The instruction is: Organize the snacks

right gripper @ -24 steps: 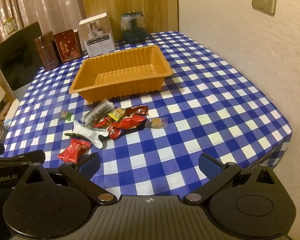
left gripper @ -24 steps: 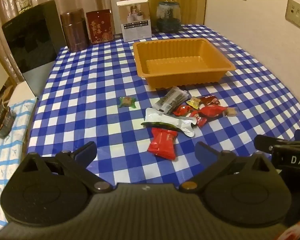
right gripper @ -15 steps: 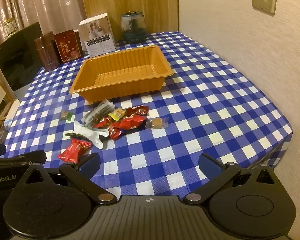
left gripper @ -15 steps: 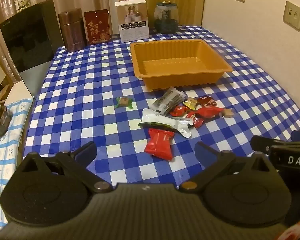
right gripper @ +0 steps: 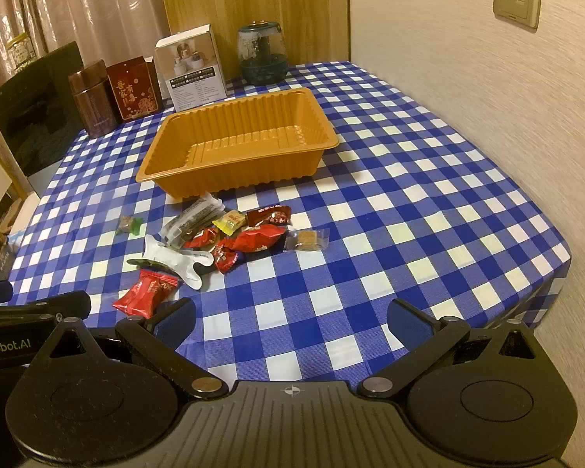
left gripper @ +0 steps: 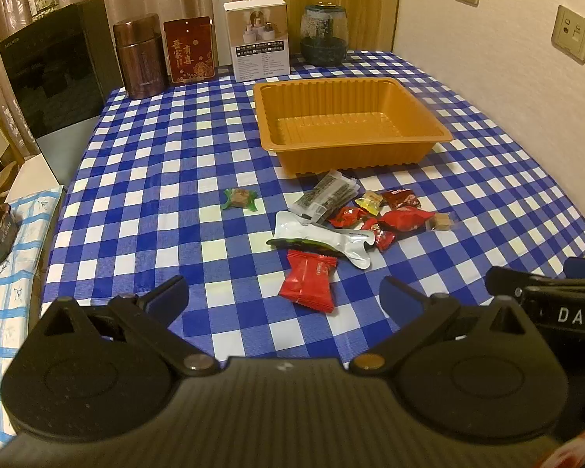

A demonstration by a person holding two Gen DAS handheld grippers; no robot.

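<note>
An empty orange tray (left gripper: 429, 121) (right gripper: 323, 144) stands on the blue checked tablecloth. In front of it lies a pile of wrapped snacks: a red packet (left gripper: 310, 280) (right gripper: 146, 291), a white pouch (left gripper: 323, 238) (right gripper: 175, 259), a dark strip pack (left gripper: 323, 195) (right gripper: 193, 220), several small red and yellow candies (left gripper: 405, 218) (right gripper: 253, 238), a clear-wrapped brown sweet (left gripper: 442, 221) (right gripper: 307, 240). A green-wrapped candy (left gripper: 240, 199) (right gripper: 130, 225) lies apart to the left. My left gripper (left gripper: 284, 298) is open and empty, near the front table edge before the red packet. My right gripper (right gripper: 290, 318) is open and empty, right of it.
At the table's back stand a brown canister (left gripper: 140, 56), a red tin (left gripper: 189, 48), a white box (left gripper: 259, 37) and a glass jar (left gripper: 323, 35). A black appliance (left gripper: 54, 78) is at the left. A wall (right gripper: 487, 78) runs along the right edge.
The left gripper has drawn back and shifted slightly, so the tray and snacks sit a little farther and more to the left in its view. The right gripper has barely moved.
</note>
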